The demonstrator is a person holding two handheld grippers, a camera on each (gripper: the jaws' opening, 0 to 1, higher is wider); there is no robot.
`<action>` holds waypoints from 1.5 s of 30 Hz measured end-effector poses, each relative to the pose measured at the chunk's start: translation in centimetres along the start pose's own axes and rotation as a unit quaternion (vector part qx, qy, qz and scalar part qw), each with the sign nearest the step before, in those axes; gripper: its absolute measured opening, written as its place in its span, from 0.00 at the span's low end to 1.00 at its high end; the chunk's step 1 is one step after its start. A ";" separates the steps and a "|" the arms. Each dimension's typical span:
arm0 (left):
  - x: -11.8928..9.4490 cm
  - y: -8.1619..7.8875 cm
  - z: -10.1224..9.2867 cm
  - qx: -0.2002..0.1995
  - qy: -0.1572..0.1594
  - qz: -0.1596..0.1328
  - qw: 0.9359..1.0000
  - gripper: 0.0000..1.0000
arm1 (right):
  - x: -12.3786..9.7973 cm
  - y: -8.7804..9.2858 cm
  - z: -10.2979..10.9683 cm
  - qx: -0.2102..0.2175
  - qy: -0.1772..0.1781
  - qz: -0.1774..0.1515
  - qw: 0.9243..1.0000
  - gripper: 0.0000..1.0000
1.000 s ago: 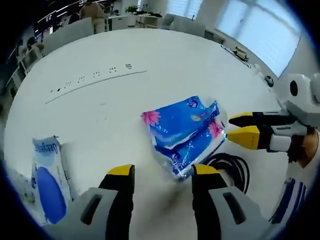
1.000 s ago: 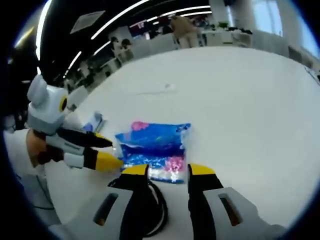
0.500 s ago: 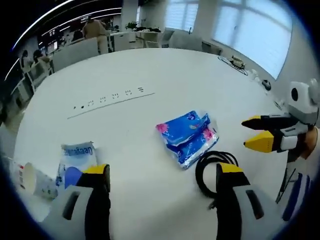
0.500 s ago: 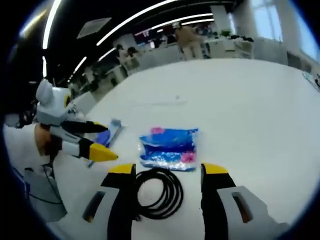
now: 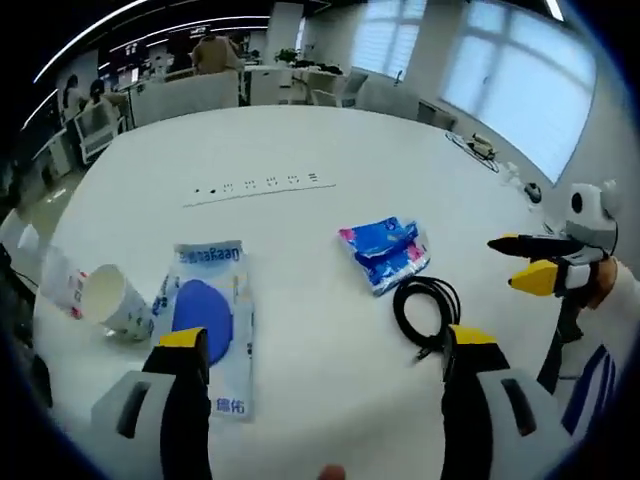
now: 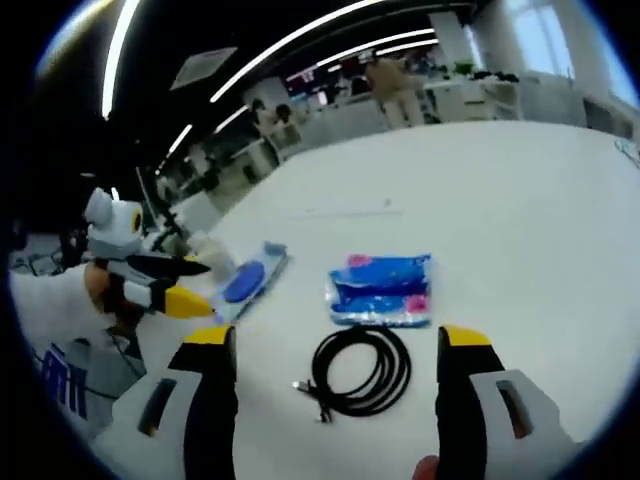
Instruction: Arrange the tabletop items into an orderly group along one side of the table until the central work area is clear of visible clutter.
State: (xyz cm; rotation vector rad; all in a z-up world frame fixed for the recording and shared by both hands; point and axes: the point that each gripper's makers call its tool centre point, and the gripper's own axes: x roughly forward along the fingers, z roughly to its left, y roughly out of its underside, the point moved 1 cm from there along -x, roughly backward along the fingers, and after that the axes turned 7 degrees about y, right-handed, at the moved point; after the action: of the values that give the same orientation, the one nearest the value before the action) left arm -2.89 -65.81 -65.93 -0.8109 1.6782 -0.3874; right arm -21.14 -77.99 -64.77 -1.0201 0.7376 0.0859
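left gripper (image 5: 325, 350): jaws spread wide, nothing between them, held above the table's near edge; in the right gripper view (image 6: 192, 295) it comes in from the left, also apart and empty.
right gripper (image 6: 338, 345): jaws wide apart, empty, above the near edge with the cable ahead between them; in the left gripper view (image 5: 522, 260) it sits at the right edge of the table.
table (image 5: 300, 140): white, round-edged; a row of small sockets (image 5: 255, 184) runs across it toward the far side.
blue tissue pack (image 5: 385, 250): flat on the table, toward the right side, just beyond the cable; right gripper view (image 6: 381, 288).
black cable (image 5: 425, 310): coiled loop, just beside the tissue pack on its near side, apart from it; right gripper view (image 6: 358, 371).
wet-wipe pack (image 5: 208, 315): white-and-blue, flat, near the left edge; right gripper view (image 6: 246, 281).
paper cup (image 5: 112, 300): on its side, mouth facing the camera, just left of the wet-wipe pack at the left edge.
contact: neither gripper touches any item.
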 end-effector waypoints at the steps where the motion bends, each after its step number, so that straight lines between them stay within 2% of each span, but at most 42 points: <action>1: -0.5 0.3 0.2 0.000 0.001 -0.002 1.000 1.00 | -0.3 0.4 0.1 -0.004 0.001 0.005 1.000 0.85; 6: -3.4 2.0 1.8 -0.026 -0.007 -0.018 0.999 1.00 | -1.4 1.5 0.7 -0.002 -0.003 0.015 1.000 0.84; 10: -4.7 3.0 3.1 -0.048 -0.021 -0.027 0.998 1.00 | -2.4 2.2 1.5 0.003 -0.011 0.012 1.000 0.85; 15: -5.6 4.1 3.7 -0.065 -0.028 -0.032 0.997 1.00 | -3.1 3.1 1.9 -0.001 -0.014 0.023 1.000 0.83; 22: -5.6 5.8 4.5 -0.088 -0.031 -0.022 0.995 0.99 | -3.2 3.0 1.5 0.015 -0.011 0.017 1.000 0.83; 38: -6.3 7.0 6.2 -0.120 -0.038 -0.026 0.992 0.93 | -3.6 3.4 2.1 0.015 -0.014 0.019 1.000 0.80; 45: -6.8 8.1 7.1 -0.163 -0.041 -0.038 0.985 0.91 | -4.6 3.6 2.6 0.028 -0.016 0.005 0.999 0.80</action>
State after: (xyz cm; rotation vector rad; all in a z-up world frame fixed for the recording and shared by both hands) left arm 1.96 -54.22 -68.21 -1.1197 1.6589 -0.1294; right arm -24.72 -72.73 -63.87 -0.9591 0.7121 0.0885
